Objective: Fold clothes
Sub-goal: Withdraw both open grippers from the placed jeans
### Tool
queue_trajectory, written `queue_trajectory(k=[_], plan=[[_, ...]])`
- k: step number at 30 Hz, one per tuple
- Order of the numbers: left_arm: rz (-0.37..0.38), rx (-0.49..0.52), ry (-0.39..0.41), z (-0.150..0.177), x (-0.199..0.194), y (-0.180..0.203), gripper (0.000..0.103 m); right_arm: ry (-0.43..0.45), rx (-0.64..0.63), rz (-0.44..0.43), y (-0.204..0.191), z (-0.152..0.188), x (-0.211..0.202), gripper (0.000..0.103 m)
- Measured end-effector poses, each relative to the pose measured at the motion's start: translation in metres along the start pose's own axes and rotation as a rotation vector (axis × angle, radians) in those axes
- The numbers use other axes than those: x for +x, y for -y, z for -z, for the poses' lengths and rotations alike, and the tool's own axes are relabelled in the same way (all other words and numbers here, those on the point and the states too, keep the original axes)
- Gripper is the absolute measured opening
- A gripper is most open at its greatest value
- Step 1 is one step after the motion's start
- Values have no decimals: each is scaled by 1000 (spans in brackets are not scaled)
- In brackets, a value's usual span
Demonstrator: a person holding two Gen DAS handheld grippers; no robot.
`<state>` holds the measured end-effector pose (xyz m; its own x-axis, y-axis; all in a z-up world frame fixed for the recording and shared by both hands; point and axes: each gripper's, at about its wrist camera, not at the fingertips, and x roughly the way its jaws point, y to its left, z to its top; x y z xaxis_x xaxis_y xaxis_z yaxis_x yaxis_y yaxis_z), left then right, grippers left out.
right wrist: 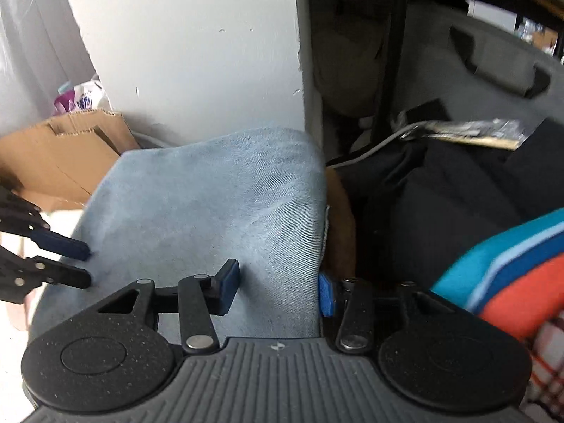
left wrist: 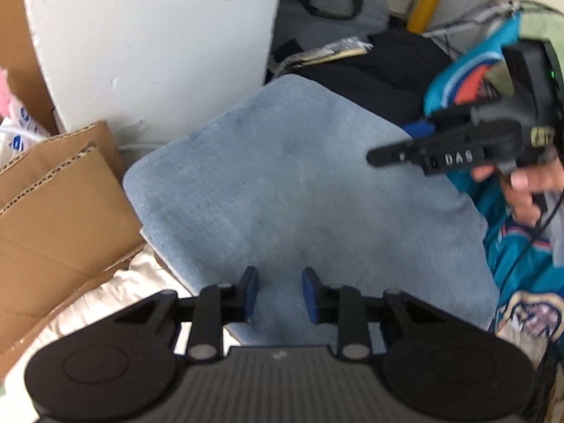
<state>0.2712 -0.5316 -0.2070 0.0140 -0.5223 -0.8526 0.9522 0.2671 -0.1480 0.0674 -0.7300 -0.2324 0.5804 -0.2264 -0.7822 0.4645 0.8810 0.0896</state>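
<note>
Pale blue denim, a folded garment [left wrist: 299, 190], lies as a tidy rectangle on the pile of stuff, one corner near the white wall [left wrist: 158, 42], cardboard [left wrist: 53, 211] at its left edge. The fold looks finished or nearly so.

The left gripper [left wrist: 278, 294] hovers over the near edge, jaws narrow, nothing between them; likely about to smooth or re-grab.

The right gripper [right wrist: 278, 290] straddles the garment's right edge, jaws fairly wide, pads not pressing the cloth, so it reads as a release.

A teal jersey [left wrist: 528, 268] with a crest waits at the right, probably next.

Writing: "DAS" in white on the right gripper's body in the left wrist view; other labels are too blurred to read.
</note>
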Motion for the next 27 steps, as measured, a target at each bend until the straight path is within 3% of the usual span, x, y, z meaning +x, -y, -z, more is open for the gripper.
queue_trajectory(k=[4,7,11,14,21,23,26,27], plan=[[15,-11,12,5,2,-1,29,59,-12,33,-1,5,-17,52],[7,-3,15,9,6,0,29,93,16,-47,-4,13,-29,52],[-3,-17,13,11,15,-1,29,67,-8,-123,-19,36,-27,52],[-1,-29,20,13,22,-3,29,18,-64,-114,-30,55,-9,51],[-28,-30,41,15,29,0,31,32,-93,-94,-31,70,9,51],[-17,-27,43,13,21,5,27,29,-78,-86,-31,69,8,50],[40,-13,62,12,4,12,10,41,-62,-71,-36,68,-6,50],[45,3,63,13,0,16,10,54,-59,-82,-38,69,-11,50]])
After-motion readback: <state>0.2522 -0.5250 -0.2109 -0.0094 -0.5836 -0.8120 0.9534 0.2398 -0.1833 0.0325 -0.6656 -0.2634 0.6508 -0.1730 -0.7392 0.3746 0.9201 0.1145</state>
